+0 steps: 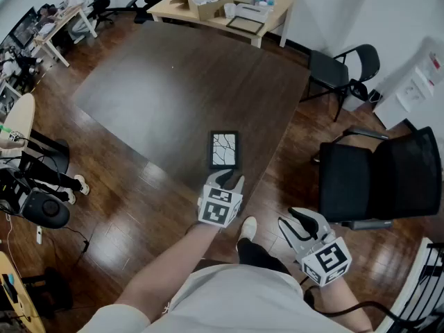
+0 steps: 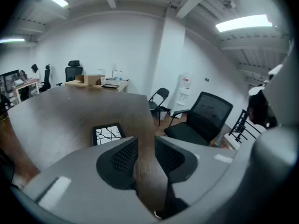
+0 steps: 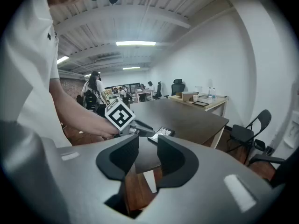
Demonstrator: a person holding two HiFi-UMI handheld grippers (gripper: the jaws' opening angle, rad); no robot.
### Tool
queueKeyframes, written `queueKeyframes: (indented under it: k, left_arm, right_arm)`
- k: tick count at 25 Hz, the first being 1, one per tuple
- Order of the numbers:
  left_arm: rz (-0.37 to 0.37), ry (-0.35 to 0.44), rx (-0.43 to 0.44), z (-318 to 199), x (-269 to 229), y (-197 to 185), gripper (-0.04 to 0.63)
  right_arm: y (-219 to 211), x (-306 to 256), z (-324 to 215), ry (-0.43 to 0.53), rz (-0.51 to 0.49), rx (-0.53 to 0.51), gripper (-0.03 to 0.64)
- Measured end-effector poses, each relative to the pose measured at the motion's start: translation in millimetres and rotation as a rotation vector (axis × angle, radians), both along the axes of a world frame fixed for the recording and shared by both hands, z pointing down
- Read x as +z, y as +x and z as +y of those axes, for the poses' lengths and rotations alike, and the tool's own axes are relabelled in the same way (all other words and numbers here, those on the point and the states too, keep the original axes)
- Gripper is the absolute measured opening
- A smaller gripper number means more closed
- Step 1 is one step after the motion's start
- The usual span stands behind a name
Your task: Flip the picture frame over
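The picture frame [image 1: 224, 150] lies flat near the near edge of the dark wooden table [image 1: 173, 89], black border up, showing a white picture with dark crack lines. My left gripper [image 1: 229, 180] hovers just short of the frame's near edge, jaws open and empty. In the left gripper view the frame [image 2: 108, 133] sits ahead and left of the open left gripper [image 2: 145, 146]. My right gripper [image 1: 300, 220] hangs off the table's right side over the floor, open, holding nothing. The right gripper view looks past the right gripper [image 3: 147, 148] to the frame [image 3: 161, 133] and the left gripper [image 3: 140, 126].
A black mesh office chair [image 1: 374, 175] stands close on the right, with a folding chair [image 1: 343, 71] behind it. At the back, a light wooden desk [image 1: 229, 16] carries boxes and a second frame. The person's shoe [image 1: 248, 227] shows below the table corner.
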State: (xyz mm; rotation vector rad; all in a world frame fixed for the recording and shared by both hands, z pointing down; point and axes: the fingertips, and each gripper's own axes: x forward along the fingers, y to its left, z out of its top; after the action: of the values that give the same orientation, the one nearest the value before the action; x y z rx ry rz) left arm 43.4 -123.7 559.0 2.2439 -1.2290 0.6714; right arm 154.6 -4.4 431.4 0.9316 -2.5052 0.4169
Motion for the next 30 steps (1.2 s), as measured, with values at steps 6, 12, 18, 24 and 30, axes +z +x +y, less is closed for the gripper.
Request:
queueKeyframes:
  k: [6,12,18,24,30]
  left_arm:
    - [-0.118,-0.068,-0.188,-78.3,60.9,7.2,0.115]
    - [-0.202,-0.148,-0.287,-92.2,96.7,-4.9,0.112]
    - [-0.323,-0.135,-0.286,-88.7,103.0,-5.2,0.084]
    - [-0.224,-0.183,-0.327,-85.1,102.9,-2.9,0.063]
    - [-0.026,-0.191,-0.256,-79.3,72.6,1.2,0.063]
  right_arm:
    - [45.3,13.4,-54.5,-0.011,0.027,-0.016,0.127]
    - [59.7,28.7,-68.0,-0.086,0.006,-0.027,0.127]
    - [62.1,36.2,-77.0,-0.109,-0.010,-0.018,0.126]
    - [59.0,37.2,-80.8,-0.107,-0.015,0.021,0.124]
    - [43.3,32.0,-84.3,-0.090,-0.008,0.041,0.124]
